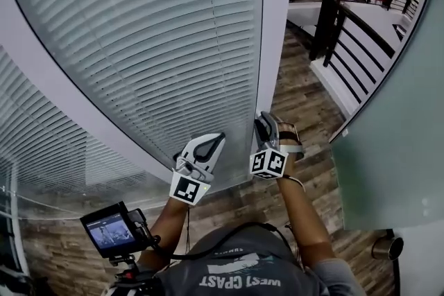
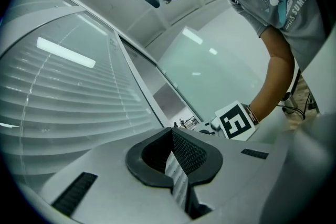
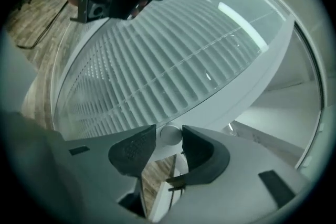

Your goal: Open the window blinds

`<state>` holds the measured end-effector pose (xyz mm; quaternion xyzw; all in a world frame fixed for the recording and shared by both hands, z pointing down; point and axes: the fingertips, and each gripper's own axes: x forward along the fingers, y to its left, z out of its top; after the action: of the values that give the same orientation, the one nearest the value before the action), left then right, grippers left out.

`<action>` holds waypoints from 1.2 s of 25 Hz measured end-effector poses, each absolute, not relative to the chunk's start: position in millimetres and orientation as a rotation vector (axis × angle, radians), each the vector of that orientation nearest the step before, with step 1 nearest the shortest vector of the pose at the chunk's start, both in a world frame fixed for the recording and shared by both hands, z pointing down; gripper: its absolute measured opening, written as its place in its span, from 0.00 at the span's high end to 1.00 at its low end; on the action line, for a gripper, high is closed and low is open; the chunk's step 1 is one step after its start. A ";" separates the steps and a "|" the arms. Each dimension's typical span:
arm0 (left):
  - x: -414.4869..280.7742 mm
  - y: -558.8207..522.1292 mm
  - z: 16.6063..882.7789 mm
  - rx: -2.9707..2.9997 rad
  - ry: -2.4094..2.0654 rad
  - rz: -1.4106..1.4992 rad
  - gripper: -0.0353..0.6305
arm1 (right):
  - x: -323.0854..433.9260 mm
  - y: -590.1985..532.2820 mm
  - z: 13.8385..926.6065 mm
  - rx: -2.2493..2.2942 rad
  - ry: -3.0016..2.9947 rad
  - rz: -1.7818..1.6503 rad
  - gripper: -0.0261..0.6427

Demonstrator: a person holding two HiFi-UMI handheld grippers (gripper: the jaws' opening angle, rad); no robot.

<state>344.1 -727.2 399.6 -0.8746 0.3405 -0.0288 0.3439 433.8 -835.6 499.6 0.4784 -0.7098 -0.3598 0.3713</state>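
Head view: the closed blinds [image 1: 159,31] hang straight ahead; left gripper view: the left gripper [image 2: 172,136] is pinched shut, empty, just waiting; right gripper view: the right gripper [image 3: 168,141] gapes wide around a small white knob [image 3: 169,134], probably ready to turn it.

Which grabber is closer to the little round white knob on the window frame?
Right. The right gripper has the knob at the mouth of its open jaws; the left gripper, shut, is farther off, before the blinds.
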 end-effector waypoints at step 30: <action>333.1 -724.0 411.1 -2.275 0.925 -0.122 0.95 | 450.6 -863.5 500.1 1.512 -2.193 -0.349 0.79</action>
<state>333.1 -724.0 411.1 -0.8719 0.3545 -0.0468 0.3347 450.6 -863.5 500.1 0.5483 -0.7952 -0.1264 0.2259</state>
